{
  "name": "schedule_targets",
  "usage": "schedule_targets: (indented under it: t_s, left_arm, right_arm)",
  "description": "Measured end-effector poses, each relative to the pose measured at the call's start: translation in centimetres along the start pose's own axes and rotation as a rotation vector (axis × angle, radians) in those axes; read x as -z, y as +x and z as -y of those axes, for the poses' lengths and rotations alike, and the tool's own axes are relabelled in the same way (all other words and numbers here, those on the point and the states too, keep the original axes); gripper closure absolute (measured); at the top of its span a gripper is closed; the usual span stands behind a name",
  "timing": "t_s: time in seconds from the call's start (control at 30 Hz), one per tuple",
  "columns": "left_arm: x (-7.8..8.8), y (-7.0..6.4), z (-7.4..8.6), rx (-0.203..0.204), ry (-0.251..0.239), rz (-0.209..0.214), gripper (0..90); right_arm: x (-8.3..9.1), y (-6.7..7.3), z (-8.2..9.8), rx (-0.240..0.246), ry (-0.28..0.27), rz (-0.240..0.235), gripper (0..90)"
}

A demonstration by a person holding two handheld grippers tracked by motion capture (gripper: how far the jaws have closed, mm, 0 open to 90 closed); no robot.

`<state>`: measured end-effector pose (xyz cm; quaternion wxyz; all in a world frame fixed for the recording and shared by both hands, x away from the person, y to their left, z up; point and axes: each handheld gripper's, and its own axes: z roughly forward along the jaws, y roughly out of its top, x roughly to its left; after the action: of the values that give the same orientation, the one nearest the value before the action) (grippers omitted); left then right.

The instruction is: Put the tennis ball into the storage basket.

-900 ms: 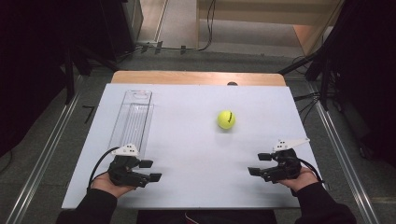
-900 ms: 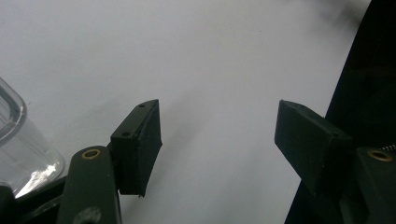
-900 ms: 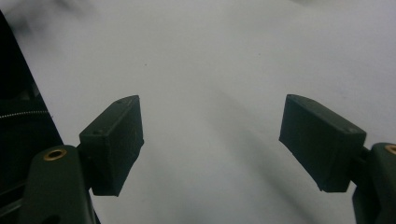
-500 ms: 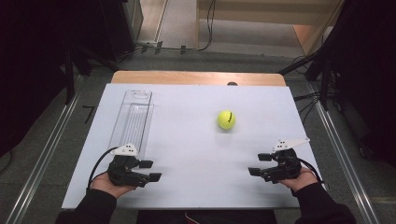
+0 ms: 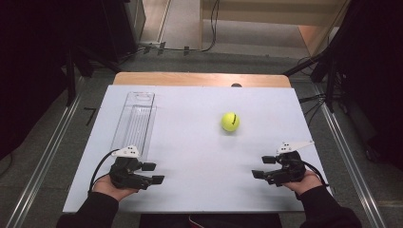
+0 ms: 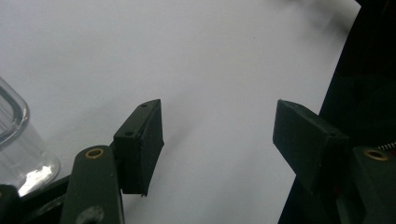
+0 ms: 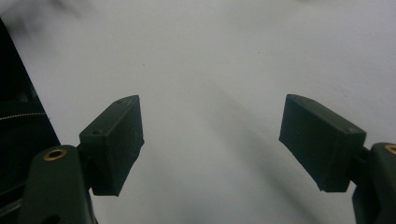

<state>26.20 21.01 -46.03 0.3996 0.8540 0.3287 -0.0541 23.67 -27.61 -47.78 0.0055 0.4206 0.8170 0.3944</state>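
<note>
Both claws rest spread and empty near the table's front edge, left gripper (image 5: pixel 151 173) beside the clear container (image 5: pixel 134 121), right gripper (image 5: pixel 262 167) opposite. The tennis ball (image 5: pixel 230 121) sits mid-table (image 5: pixel 190 142), markings unreadable; dark room around.

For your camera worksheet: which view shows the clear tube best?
The high view: the whole tube lies along the table's left side. The left gripper view catches one rounded end; the right gripper view looks at bare table.

The clear container (image 6: pixel 18 149) is cut off by the left edge in the left gripper view. A small dark object (image 5: pixel 236 85) at the surface's (image 5: pixel 190 156) far edge cannot be identified.
</note>
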Motion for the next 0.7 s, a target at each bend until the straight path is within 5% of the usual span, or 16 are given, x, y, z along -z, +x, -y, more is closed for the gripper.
schedule_targets:
  t_s: [0.7]
  left_arm:
    - [-0.01,0.19,-0.06,0.011,-0.007,0.01,34.2]
  right_arm:
    - [0.07,-0.1,0.06,-0.014,0.003,0.01,19.7]
